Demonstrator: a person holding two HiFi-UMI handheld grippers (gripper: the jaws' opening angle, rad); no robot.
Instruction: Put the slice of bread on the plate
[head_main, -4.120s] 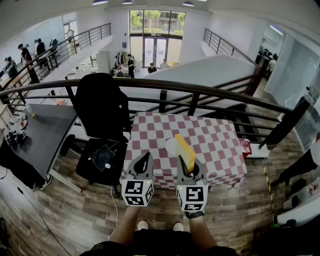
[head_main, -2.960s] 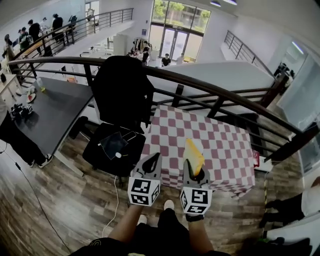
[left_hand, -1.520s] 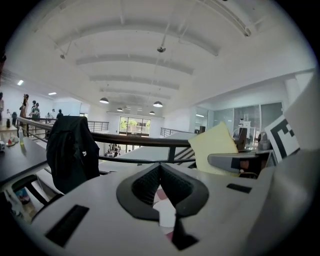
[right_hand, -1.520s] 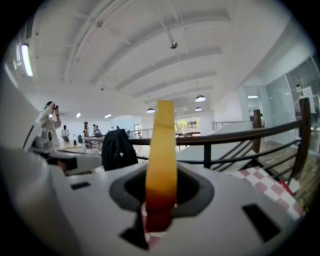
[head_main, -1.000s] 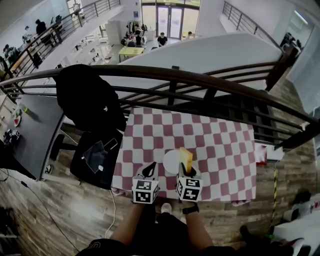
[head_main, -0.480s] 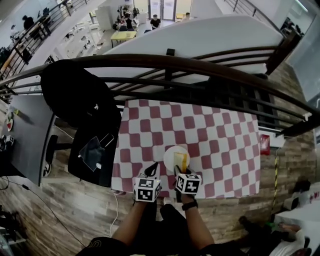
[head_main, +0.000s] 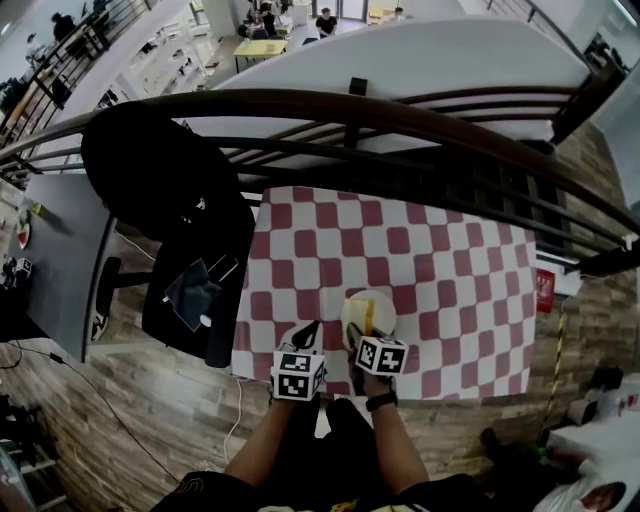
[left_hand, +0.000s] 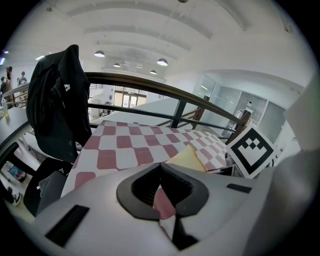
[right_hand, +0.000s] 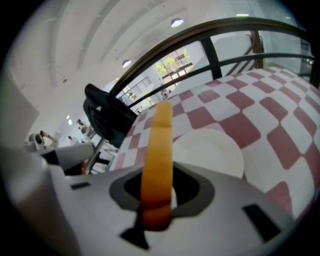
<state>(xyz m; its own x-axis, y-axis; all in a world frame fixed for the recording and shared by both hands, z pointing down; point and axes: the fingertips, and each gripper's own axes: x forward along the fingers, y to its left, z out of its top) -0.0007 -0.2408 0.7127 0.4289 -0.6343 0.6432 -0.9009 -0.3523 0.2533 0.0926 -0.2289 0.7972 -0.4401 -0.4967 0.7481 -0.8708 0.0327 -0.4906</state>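
A red-and-white checked table carries a white plate near its front edge. My right gripper is shut on a yellow-brown slice of bread held on edge, just over the plate's near side. In the right gripper view the bread stands edge-on between the jaws, with the plate right behind it. My left gripper hovers to the left of the plate, shut with nothing in it. From the left gripper view the bread shows to the right of the closed tips.
A black office chair with a dark jacket stands at the table's left. A dark curved railing runs behind the table. A grey desk sits further left. Wood flooring surrounds the table.
Both grippers have come down toward the table. The bread in the right gripper has sunk closer over the near side of the plate and turned a little.
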